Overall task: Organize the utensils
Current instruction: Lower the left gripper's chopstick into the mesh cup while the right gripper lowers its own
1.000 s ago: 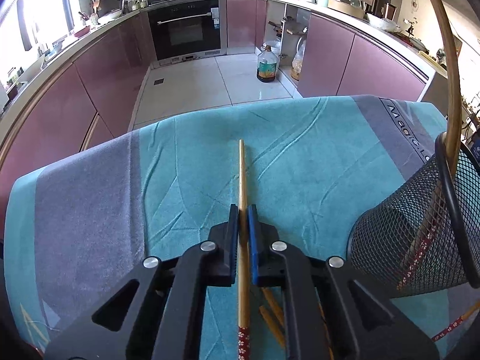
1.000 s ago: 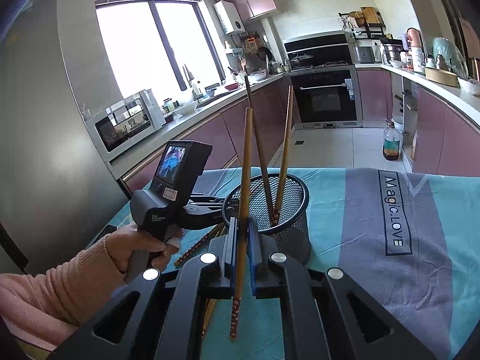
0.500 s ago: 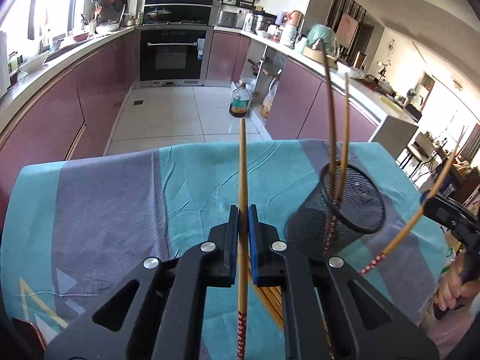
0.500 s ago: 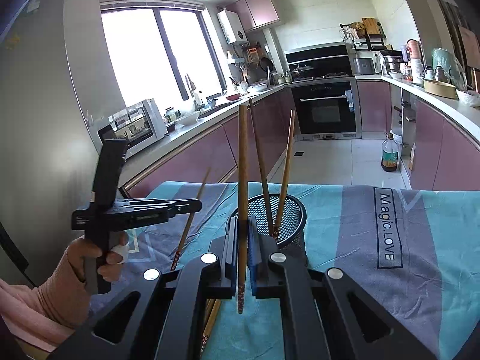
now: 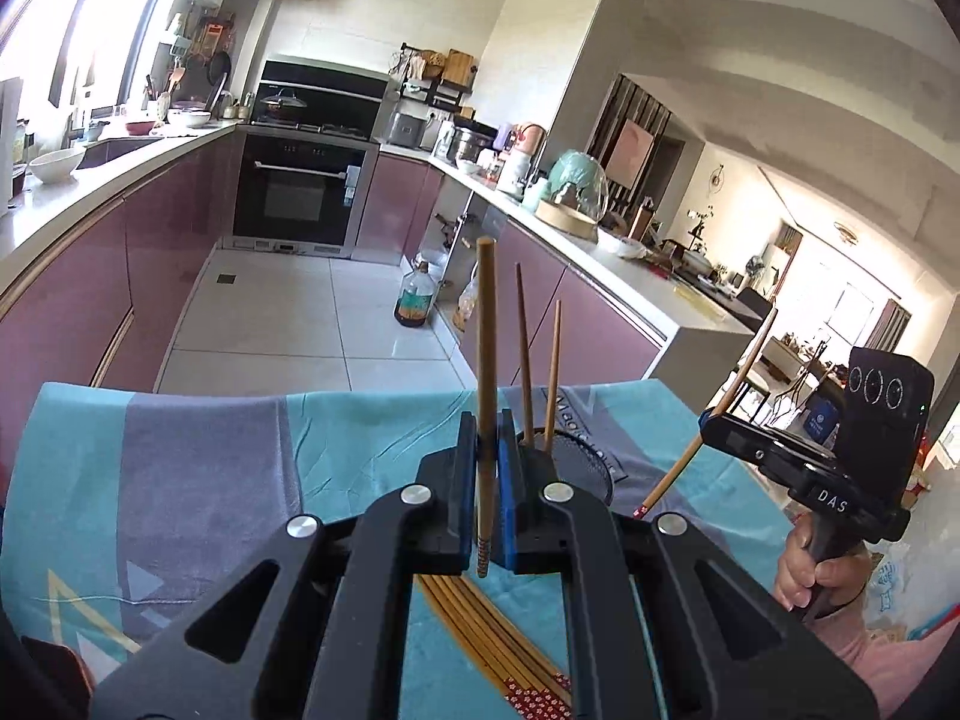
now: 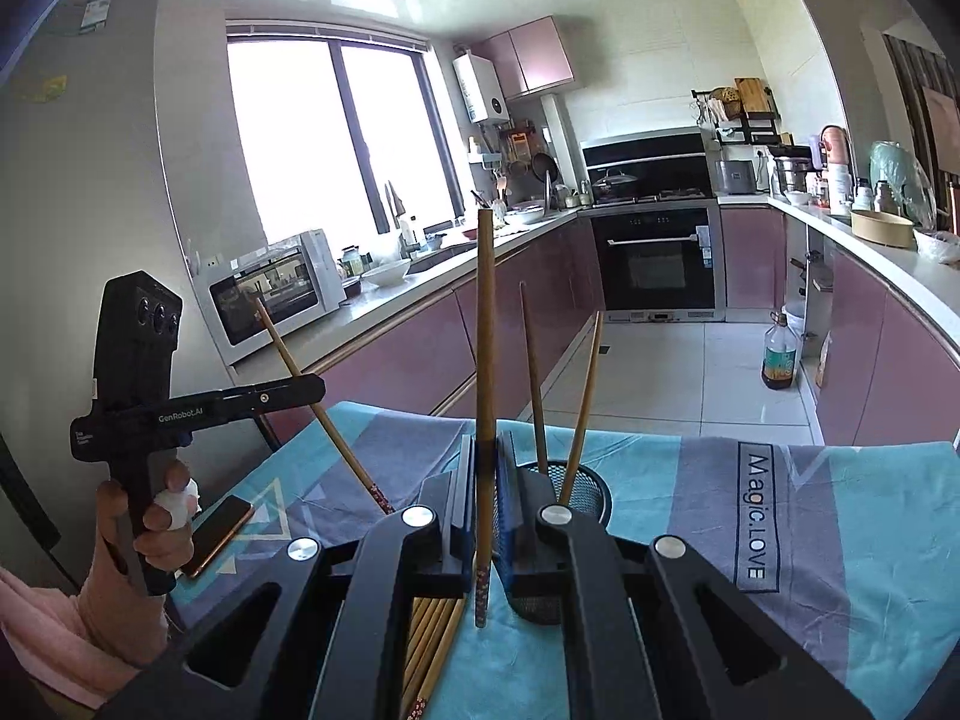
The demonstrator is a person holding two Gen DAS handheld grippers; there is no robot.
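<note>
Left wrist view: the left gripper (image 5: 485,450) clenches a bamboo chopstick (image 5: 486,330) upright (red-patterned tip downward); the mesh holder (image 5: 579,465) sits just beyond, right.

Right wrist view: the right gripper (image 6: 486,474) pinches another chopstick (image 6: 485,324); loose chopsticks (image 6: 429,636) lie beneath it.

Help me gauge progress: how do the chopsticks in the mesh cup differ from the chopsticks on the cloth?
The chopsticks in the mesh cup stand nearly upright, tips splayed apart; the chopsticks on the cloth lie flat, packed side by side. Only two are in the mesh cup; those on the cloth are several. Both sets are slim wooden sticks.
</note>
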